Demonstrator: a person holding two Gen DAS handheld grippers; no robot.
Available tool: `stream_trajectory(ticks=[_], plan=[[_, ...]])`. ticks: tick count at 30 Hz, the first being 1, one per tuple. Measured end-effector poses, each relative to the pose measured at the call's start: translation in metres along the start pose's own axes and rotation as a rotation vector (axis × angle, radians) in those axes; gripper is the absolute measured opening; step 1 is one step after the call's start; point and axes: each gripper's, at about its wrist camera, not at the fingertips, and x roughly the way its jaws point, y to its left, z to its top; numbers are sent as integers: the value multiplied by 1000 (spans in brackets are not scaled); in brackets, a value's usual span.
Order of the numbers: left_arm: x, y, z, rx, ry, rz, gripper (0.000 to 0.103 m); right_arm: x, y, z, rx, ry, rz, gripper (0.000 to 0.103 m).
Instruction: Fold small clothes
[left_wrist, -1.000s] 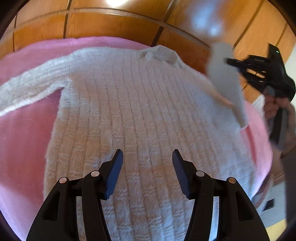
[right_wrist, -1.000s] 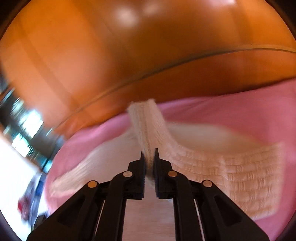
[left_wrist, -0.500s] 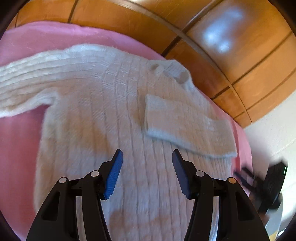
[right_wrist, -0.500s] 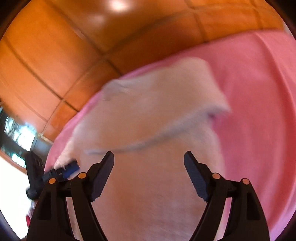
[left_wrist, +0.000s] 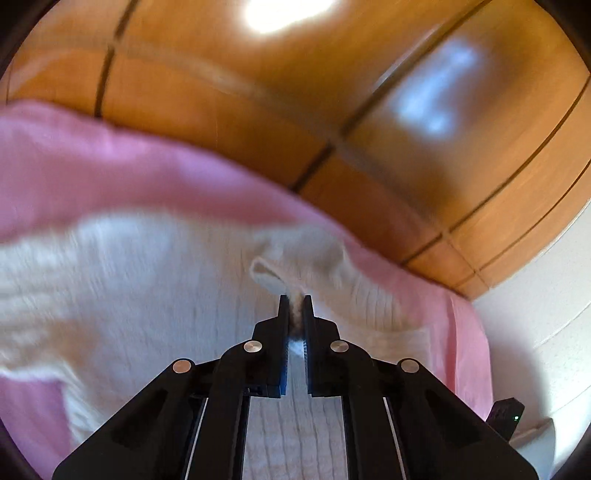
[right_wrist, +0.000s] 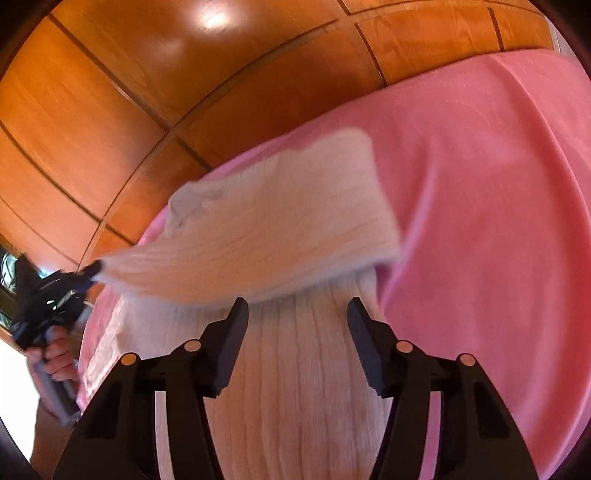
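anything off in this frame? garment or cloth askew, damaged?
Nothing damaged. The white knit sweater lies on the pink cloth, one sleeve lifted mid-fold by the left tool, which is shut on it. The right tool, jaws closing, holds nothing. Motion blur hides fine detail.

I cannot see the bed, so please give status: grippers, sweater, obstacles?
Left gripper shut on sweater knit, lifting it. Right gripper closing, nothing between jaws. One sleeve folded across. Nothing in the way.

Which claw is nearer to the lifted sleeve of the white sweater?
Left. The left claw is shut on the sleeve, lifting it. The right claw is apart from it, jaws closing on nothing, over the sweater body.
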Motion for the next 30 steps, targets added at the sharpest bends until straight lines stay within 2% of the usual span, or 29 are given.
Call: stream_trajectory(ticks=[3, 5, 9, 12, 15, 17, 19, 20, 21, 22, 23, 28, 30], plan=[[2, 0, 7, 78, -15, 104, 5, 15, -7, 6, 16, 5, -38, 56], [15, 12, 2, 101, 15, 173, 5, 25, -11, 5, 22, 28, -45, 55], [38, 25, -12, 138, 79, 245, 5, 8, -2, 2, -4, 32, -26, 56], [48, 31, -22, 161, 92, 301, 5, -4, 18, 5, -70, -11, -18, 56], [60, 39, -21, 187, 99, 349, 5, 6, 32, 17, -112, -20, -36, 56], [64, 42, -27, 215, 107, 382, 7, 28, 37, 25, -135, 7, -77, 56], [68, 45, -31, 244, 121, 415, 17, 57, 27, 24, -143, 69, -183, 56], [67, 45, -32, 253, 114, 427, 21, 70, 27, 24, -139, 89, -200, 57], [63, 47, -33, 248, 111, 432, 32, 74, 27, 21, -165, 68, -206, 61], [56, 51, -33, 227, 108, 430, 46, 75, 31, 18, -207, 53, -218, 63], [50, 55, -34, 204, 101, 426, 52, 73, 30, 14, -219, 50, -227, 64], [8, 76, -51, 116, 105, 331, 55, 49, 29, 6, -219, 64, -180, 77], [-11, 83, -63, 99, 115, 291, 55, 38, 26, 0, -209, 62, -177, 78]])
